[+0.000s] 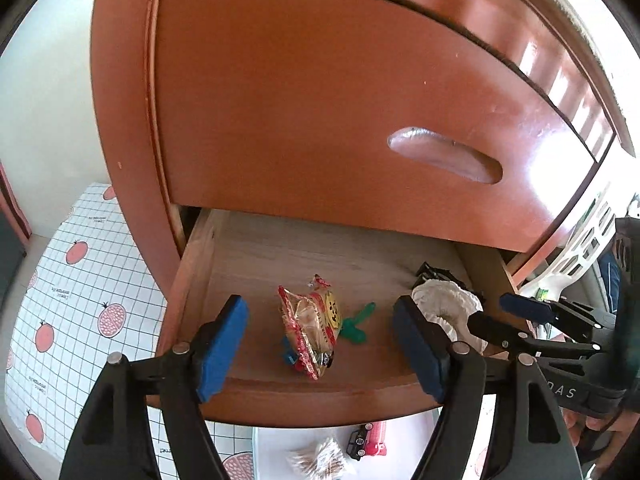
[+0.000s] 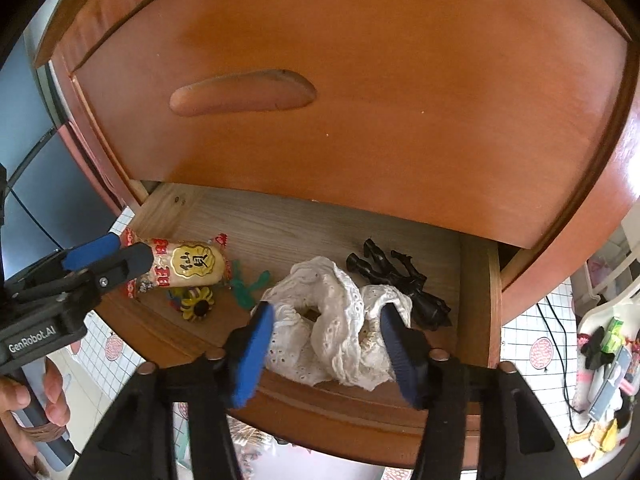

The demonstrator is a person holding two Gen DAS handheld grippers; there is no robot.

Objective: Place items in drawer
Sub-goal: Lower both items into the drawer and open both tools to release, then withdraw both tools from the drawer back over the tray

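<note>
The lower wooden drawer stands pulled out. On its floor lies a red and gold snack packet, between the fingers of my left gripper, which is open and not touching it. A green plastic piece lies beside the packet. In the right wrist view my right gripper is open around a crumpled white lace cloth that rests in the drawer. Behind the cloth is a black toy figure. A yellow and black flower piece sits near the packet.
The closed upper drawer front with its recessed handle overhangs the back of the open drawer. Below on the checked fruit-print mat lie a red toy car and a bundle of swabs. A cluttered white tray is at right.
</note>
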